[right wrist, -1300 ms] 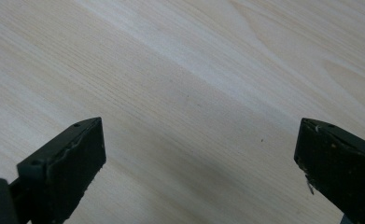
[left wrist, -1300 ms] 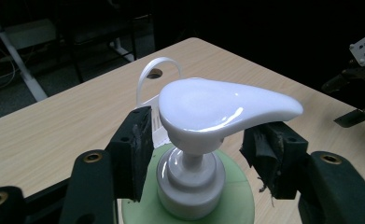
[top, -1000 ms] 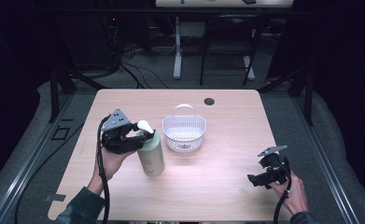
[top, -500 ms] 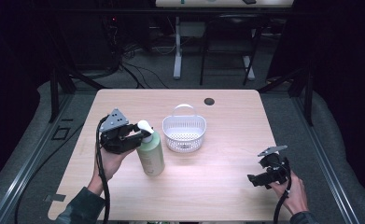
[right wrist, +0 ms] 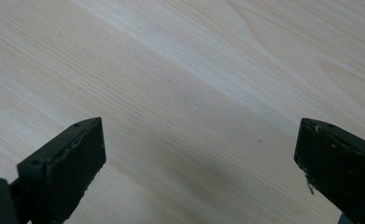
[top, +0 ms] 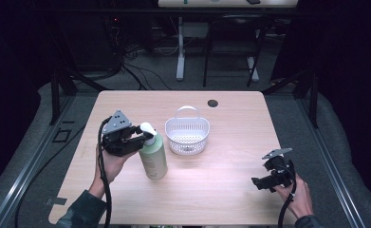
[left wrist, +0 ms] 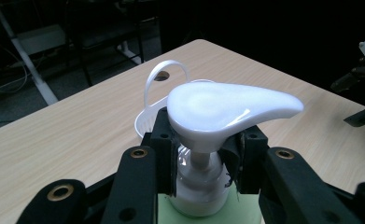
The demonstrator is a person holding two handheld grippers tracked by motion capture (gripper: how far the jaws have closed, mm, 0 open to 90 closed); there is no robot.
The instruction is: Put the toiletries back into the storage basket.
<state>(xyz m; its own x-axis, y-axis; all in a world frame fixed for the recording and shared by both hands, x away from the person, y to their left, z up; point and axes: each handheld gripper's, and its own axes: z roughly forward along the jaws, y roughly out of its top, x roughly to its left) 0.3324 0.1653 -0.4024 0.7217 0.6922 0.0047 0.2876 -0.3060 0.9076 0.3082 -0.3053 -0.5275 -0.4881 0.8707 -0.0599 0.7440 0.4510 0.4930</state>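
A pale green pump bottle (top: 153, 159) with a white pump head (left wrist: 227, 108) stands upright on the wooden table (top: 230, 185), left of centre. My left gripper (top: 143, 138) is shut on the bottle's neck just under the pump head, and its black jaws press the neck (left wrist: 200, 161) from both sides. A white slotted basket (top: 187, 135) with a raised handle (left wrist: 164, 74) sits just right of the bottle. Low over the table's right front corner, my right gripper (top: 259, 183) is open, with bare wood between its fingertips (right wrist: 80, 154).
A small dark round hole (top: 213, 103) marks the table's far edge. Beyond the table are dark floor, cables and metal table legs (top: 180, 57). Bare wood lies between the bottle and the right gripper.
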